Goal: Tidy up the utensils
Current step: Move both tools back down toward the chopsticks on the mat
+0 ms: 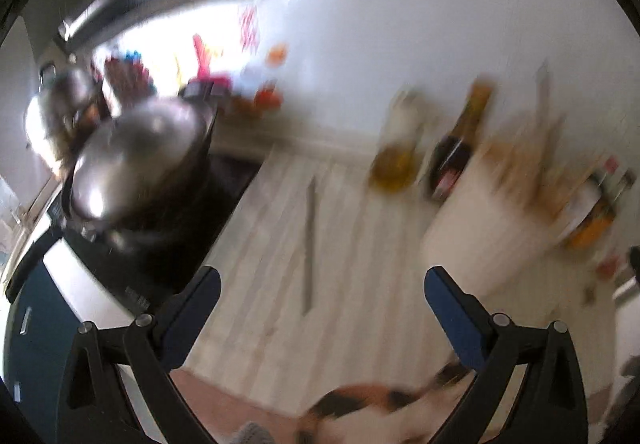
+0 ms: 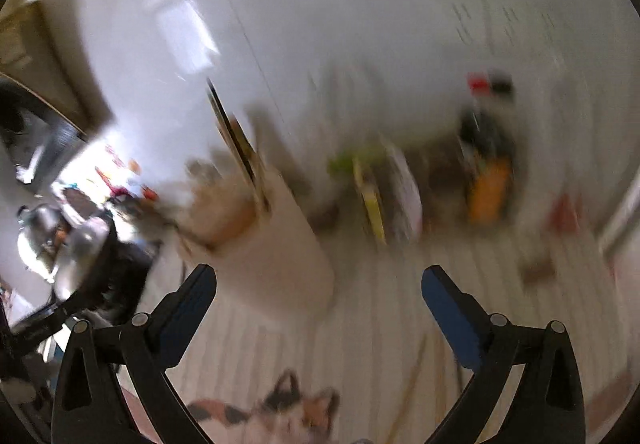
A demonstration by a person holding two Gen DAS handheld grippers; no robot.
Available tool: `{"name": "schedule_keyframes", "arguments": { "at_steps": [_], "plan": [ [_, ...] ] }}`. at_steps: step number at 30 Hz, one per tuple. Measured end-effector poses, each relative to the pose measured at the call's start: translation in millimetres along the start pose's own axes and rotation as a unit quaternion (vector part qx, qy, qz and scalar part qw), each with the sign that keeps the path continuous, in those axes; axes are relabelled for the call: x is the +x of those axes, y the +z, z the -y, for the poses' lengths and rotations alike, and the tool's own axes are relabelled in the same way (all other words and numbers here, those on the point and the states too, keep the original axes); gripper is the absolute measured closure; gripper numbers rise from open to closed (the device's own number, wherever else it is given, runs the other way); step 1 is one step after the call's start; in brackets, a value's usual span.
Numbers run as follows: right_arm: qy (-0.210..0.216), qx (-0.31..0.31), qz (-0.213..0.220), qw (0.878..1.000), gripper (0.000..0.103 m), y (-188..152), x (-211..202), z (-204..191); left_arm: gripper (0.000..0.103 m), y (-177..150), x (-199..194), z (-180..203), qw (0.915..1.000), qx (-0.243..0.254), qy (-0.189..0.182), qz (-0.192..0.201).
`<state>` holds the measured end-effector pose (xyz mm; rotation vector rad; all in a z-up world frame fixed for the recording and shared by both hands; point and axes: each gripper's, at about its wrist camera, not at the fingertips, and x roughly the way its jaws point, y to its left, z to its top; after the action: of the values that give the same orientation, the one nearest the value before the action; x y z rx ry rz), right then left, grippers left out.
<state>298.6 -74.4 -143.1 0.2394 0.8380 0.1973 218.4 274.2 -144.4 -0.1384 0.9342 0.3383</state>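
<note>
blur smears both our views; left claw [image 1: 322,280] and right claw [image 2: 319,278] gape, holding nothing; knife [image 1: 309,244] lies flat on the desk [image 1: 360,252], near the white utensil holder [image 1: 476,228]

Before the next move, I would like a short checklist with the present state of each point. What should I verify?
1. Left gripper open and holding nothing: ok.
2. Right gripper open and holding nothing: ok.
3. Long utensil lies alone on the counter, ahead of the left gripper: ok.
4. White utensil holder stands upright: ok.
5. Views sharp enough to aim: not ok, both blurred.
6. Calico cat away from the counter edge: not ok.
</note>
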Motion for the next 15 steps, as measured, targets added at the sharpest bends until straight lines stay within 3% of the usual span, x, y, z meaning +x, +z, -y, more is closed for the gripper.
{"name": "schedule_keyframes", "arguments": {
  "at_steps": [4, 9, 15],
  "plan": [
    [-0.035, 0.048, -0.074, 0.995, 0.0, -44, 36, 4, 0.0, -14, 53, -25, 0.9981, 0.006, 0.014, -0.06],
    [-0.096, 0.097, -0.153, 0.979, 0.0, -78, 90, 14, 0.0, -7, 118, -42, 0.9936, 0.003, 0.03, -0.109],
    [-0.138, 0.139, -0.164, 0.967, 0.005, -87, 136, 20, 0.004, 18, 192, -32, 0.989, 0.02, 0.033, -0.143]
  ]
}}
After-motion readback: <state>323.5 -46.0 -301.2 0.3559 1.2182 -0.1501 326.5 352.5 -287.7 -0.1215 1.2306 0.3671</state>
